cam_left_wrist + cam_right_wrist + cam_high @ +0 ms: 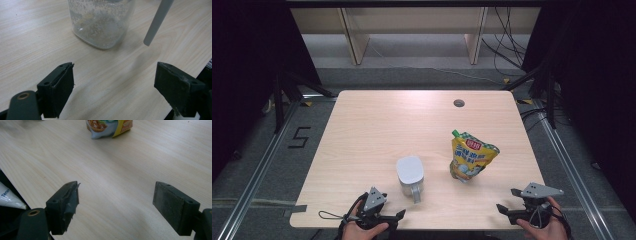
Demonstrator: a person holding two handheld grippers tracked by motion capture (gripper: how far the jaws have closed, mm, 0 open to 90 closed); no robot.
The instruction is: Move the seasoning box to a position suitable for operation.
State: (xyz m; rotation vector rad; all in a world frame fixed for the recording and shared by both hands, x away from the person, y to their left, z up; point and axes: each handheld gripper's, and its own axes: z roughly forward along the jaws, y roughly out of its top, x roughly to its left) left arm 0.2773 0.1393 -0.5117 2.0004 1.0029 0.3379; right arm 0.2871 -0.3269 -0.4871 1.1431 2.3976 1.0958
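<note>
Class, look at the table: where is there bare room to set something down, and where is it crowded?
Bare: the whole left half and the far strip by the hole. Crowded: the near middle, where the jug and yellow pouch stand apart.

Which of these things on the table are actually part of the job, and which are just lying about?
Part of the job:
- clear jug with a white lid and handle, just ahead of the open left gripper
- yellow spouted pouch, standing ahead of the open right gripper

Just lying about:
- cable hole in the table
- loose cables on the floor behind
</note>
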